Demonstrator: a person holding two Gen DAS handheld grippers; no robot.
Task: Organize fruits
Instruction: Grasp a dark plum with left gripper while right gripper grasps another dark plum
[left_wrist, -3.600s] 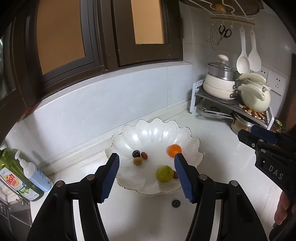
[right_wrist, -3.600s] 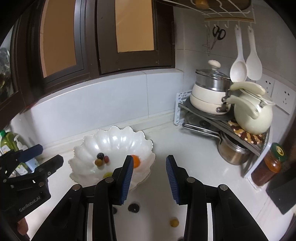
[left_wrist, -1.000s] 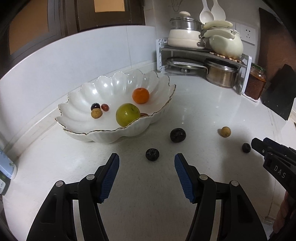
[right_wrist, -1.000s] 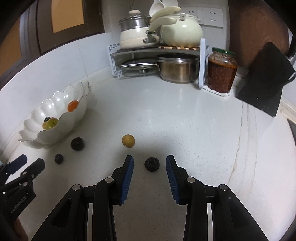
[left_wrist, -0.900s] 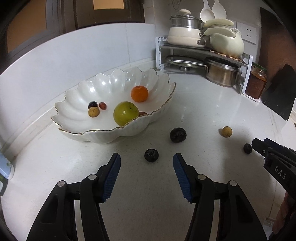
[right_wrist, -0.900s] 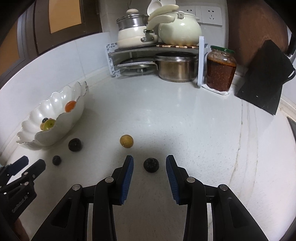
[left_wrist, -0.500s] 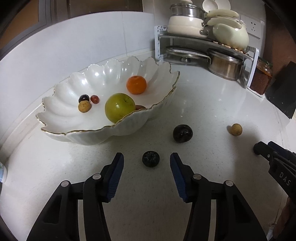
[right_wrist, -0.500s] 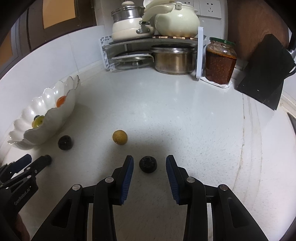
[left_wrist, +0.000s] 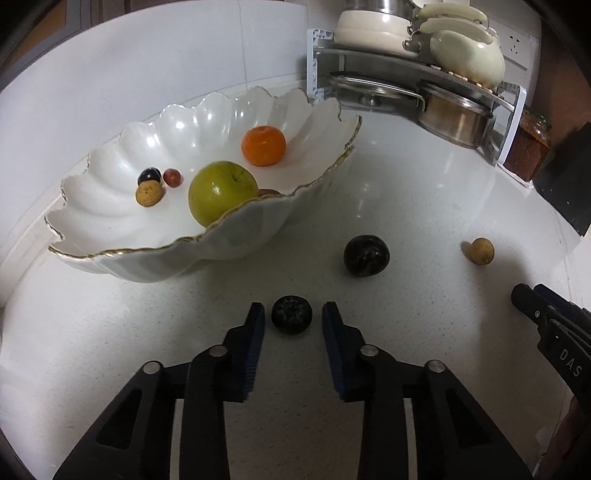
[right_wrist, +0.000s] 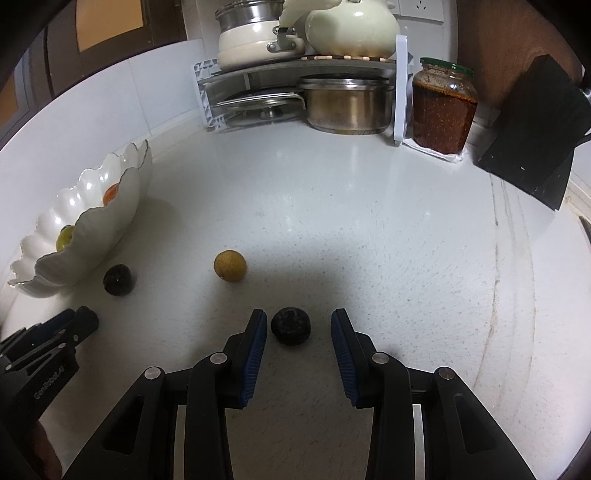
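The left tongs (left_wrist: 291, 314) hover spread with a small dark berry (left_wrist: 291, 315) between the blue pads, a sliver of gap on each side; the right tongs (right_wrist: 298, 325) likewise stand spread around a second dark berry (right_wrist: 290, 326), which sits nearer the left pad. Neither fruit is pinched yet. Each pair should probably close slowly and level with the counter (right_wrist: 369, 229), centred on the berry, since a round, soft fruit may squirt forward or bruise under a hard squeeze; the right pair would do well to shift a little left first. The scalloped white bowl (left_wrist: 229, 236) stands just beyond the left tongs, and it holds a green apple (left_wrist: 221, 192), a tangerine (left_wrist: 263, 145) and a few small fruits. Loose on the counter lie a dark plum (left_wrist: 366, 256) and a tan longan (left_wrist: 482, 250), both ahead of the tongs. The bowl's raised rim is the thing to clear. A pot rack (right_wrist: 303, 70) and jar (right_wrist: 443, 107) stand well apart.
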